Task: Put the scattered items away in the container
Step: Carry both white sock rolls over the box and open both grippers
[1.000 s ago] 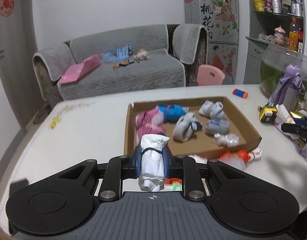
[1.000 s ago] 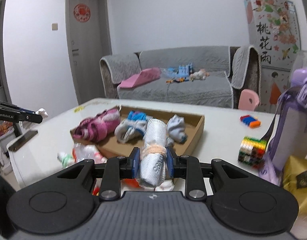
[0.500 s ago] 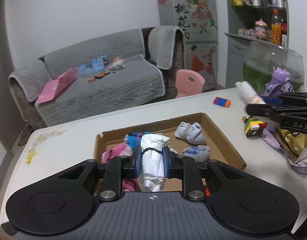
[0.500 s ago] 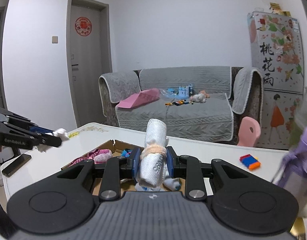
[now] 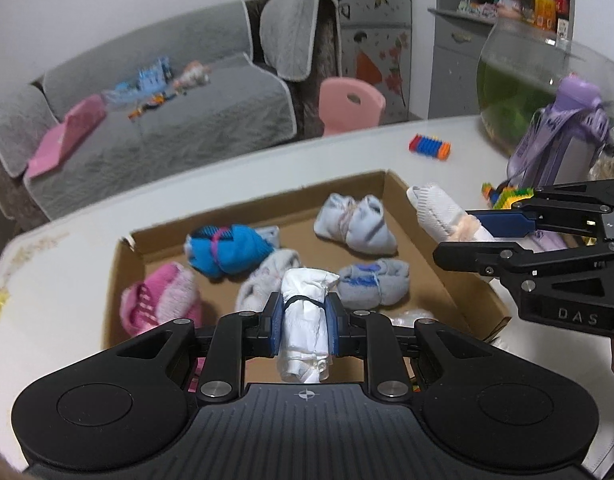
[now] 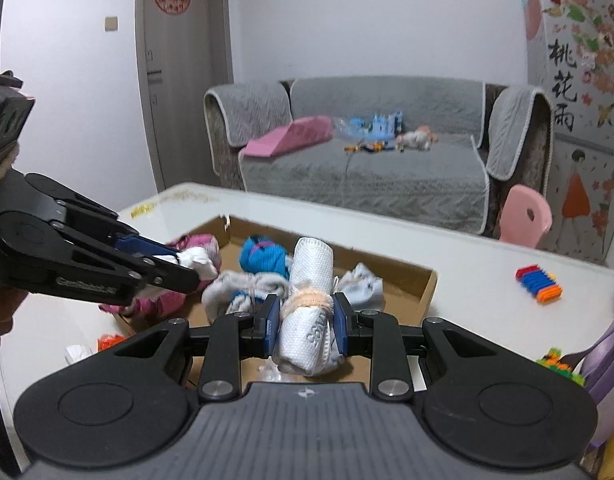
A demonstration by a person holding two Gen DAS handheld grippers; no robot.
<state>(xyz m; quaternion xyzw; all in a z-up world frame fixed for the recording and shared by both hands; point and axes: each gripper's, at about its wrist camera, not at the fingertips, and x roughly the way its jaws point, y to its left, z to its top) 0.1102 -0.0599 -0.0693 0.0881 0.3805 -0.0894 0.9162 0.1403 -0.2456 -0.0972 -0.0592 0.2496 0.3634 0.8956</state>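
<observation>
My left gripper (image 5: 305, 316) is shut on a white cloth bundle (image 5: 307, 288) tied with a black band, and hovers over the near side of the cardboard box (image 5: 459, 292). In the same view my right gripper (image 5: 453, 232) reaches in from the right, over the box's right wall, shut on a white ribbed roll (image 5: 435, 208) with a peach band. In the right wrist view that roll (image 6: 313, 264) stands upright between the pads (image 6: 273, 320). The left gripper (image 6: 183, 266) comes in from the left there with its white bundle (image 6: 201, 260). Several sock bundles lie in the box.
On the table right of the box stand a fish bowl (image 5: 527, 80), a purple bottle (image 5: 563, 136), a colourful cube (image 5: 503, 196) and striped toy blocks (image 5: 429, 146). Small orange and white items (image 6: 103, 344) lie beside the box's near left corner. A sofa and pink chair are behind.
Both grippers have moved in over the box, each still holding its bundle. The right gripper has come into the left wrist view at the box's right wall.
</observation>
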